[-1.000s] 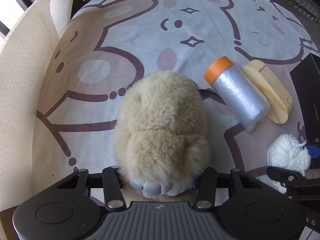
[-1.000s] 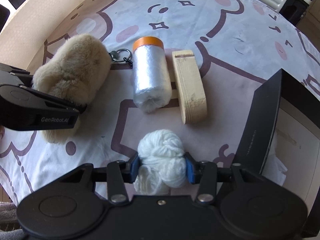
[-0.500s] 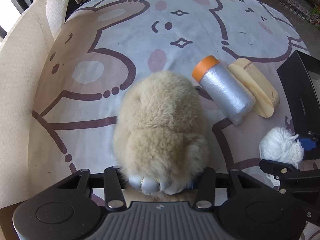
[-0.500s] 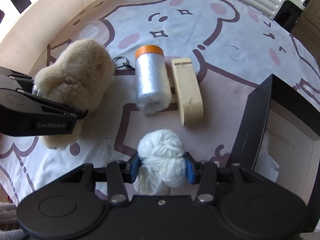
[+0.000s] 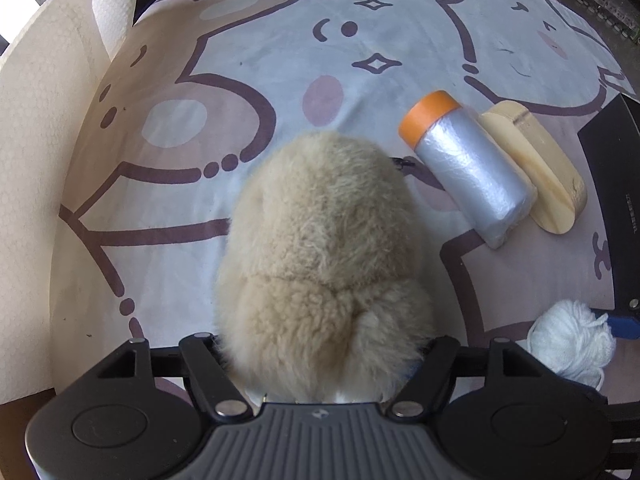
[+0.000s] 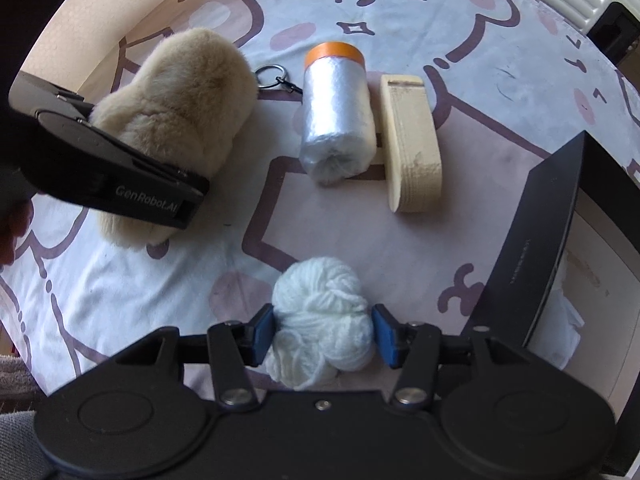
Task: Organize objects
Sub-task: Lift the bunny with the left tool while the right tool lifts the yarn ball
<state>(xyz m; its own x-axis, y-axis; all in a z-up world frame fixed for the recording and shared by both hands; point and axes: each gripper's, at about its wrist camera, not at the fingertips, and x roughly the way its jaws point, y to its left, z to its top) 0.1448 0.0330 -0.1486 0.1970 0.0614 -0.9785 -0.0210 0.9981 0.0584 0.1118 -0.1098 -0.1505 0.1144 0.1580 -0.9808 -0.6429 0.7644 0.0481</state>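
Left gripper (image 5: 324, 350) is clamping the beige plush toy (image 5: 326, 256) near its rear end; fingers are closed in against the fur on both sides, pads buried in it. From the right wrist view the left gripper (image 6: 132, 168) is coming in from the left edge, and the plush toy (image 6: 180, 108) is sticking out past it, angled up and right. Whether the toy is resting on the surface (image 5: 280, 52) or lifted clear, cannot tell.

Right gripper (image 6: 322, 334) is gripping the white yarn ball (image 6: 320, 320); both blue pads (image 6: 264, 334) are pressing its sides, fingers partly closed to the ball's width. In the left wrist view the yarn ball (image 5: 570, 342) is showing at the lower right edge.

Lying on the cartoon-print cloth of the surface (image 6: 460, 12):
- plastic film roll with orange end (image 6: 338, 114), on its side, just right of the plush toy.
- wooden block (image 6: 412, 144) just beside the roll on its right, roughly parallel to it; touching or not, cannot tell.
- metal key ring with clasp (image 6: 274, 78) between the toy and the roll's orange end.

Black box (image 6: 532, 248) is sitting open at the right, pale interior with something white inside. Same items in the left view: film roll (image 5: 468, 168), wooden block (image 5: 536, 168), box edge (image 5: 612, 184).
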